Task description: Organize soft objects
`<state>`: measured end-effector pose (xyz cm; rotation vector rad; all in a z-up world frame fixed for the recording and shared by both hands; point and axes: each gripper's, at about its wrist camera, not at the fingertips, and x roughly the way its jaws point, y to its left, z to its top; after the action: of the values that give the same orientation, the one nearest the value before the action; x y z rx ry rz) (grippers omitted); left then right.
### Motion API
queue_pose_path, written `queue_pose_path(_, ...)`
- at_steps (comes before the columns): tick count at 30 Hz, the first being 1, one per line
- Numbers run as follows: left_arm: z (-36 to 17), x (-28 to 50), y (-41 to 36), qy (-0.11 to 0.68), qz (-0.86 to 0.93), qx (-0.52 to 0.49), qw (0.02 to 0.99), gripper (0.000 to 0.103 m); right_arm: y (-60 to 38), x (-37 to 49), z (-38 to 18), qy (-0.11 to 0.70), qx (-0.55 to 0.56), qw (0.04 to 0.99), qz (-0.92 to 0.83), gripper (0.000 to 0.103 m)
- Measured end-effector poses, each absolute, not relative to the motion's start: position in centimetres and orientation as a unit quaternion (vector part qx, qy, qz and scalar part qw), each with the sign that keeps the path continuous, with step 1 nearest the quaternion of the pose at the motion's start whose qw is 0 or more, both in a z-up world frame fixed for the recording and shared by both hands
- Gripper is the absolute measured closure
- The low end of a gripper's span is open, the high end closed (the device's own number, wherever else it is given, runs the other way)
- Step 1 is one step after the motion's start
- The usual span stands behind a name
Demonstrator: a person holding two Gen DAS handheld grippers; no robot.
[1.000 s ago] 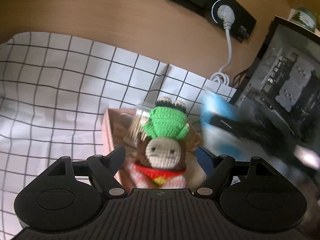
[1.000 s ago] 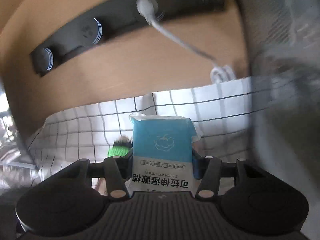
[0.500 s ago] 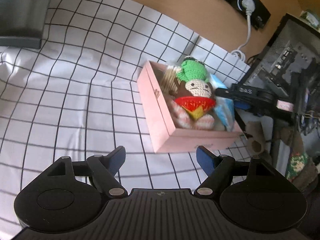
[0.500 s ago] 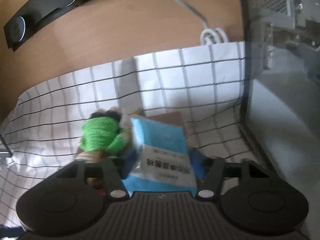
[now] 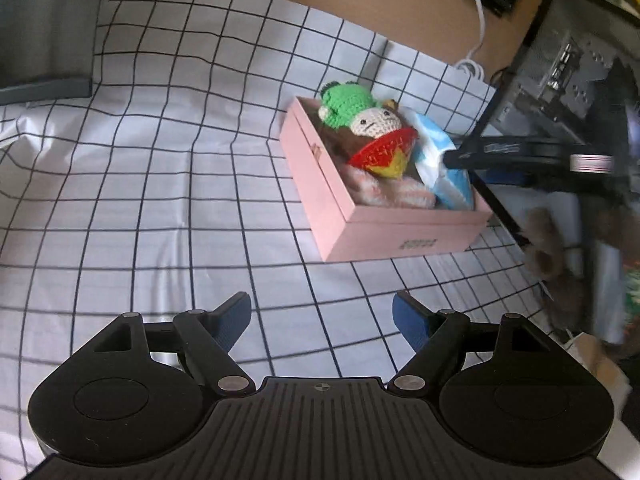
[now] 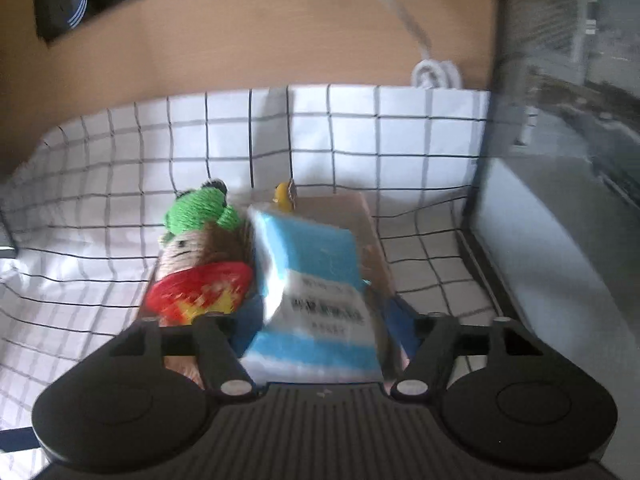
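From the left wrist view, the left gripper [image 5: 322, 312] hangs over the white cloth with a black grid [image 5: 160, 200], its blue-padded fingers [image 5: 234, 314] spread wide with nothing between them, well short of the open pink rectangular box [image 5: 360, 224] that sits to the far right on the cloth. Inside the box lies a crocheted doll with a green hat, brown body and red-and-yellow bib [image 5: 368, 132], resting on something pink and knitted, and against the box's right wall the blue-and-white soft pack of cotton tissues [image 5: 444, 168] stands wedged in. The right gripper [image 5: 520, 152] reaches in from the right, its dark tip at that pack. A white cable [image 5: 478, 20] runs along the wooden wall beyond. From the right wrist view, blurred, the pack [image 6: 316, 280] sits between the right gripper's [image 6: 320, 328] fingers [image 6: 404, 324], which have just been opening; a gap seems to show on the right side, so the pads look clear of the pack, which rests in the box beside the doll [image 6: 200, 256]. As a judgement, the sorting looks nearly done: doll and pack are both boxed, no other soft item is visible on the cloth, and what remains appears to be drawing the right gripper back and perhaps settling the pack flatter.
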<state>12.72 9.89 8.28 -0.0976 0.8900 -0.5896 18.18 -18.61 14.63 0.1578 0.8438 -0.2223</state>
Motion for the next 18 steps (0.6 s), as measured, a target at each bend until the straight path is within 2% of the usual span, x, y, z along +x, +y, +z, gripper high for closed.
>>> queue_pose_path(3,7.8,11.3,8.9,0.421,-0.265,-0.039,0.867,0.02,-18.7,13.7,15.2,0.389,0.073,0.912,-0.106,0.02)
queue_pose_path(12,3.9,4.7,5.0,0.399,-0.189,-0.001,0.897,0.02,-17.1,4.1,9.4,0.453,0.037,0.888,-0.069,0.019)
queue_pose_path(14,3.0,3.4,4.0,0.387,-0.176,0.021,0.905,0.018,-17.0,3.8,8.4,0.467,0.025,0.881,-0.064,0.019)
queue_pose_path(16,2.6,2.7,3.0,0.375,-0.168,0.05,0.91,0.008,-17.2,3.6,8.2,0.464,0.032,0.883,-0.063,0.018)
queue_pose_path(18,2.0,2.6,2.1,0.366,-0.165,0.072,0.913,0.005,-17.5,4.0,8.1,0.465,0.028,0.882,-0.073,0.014)
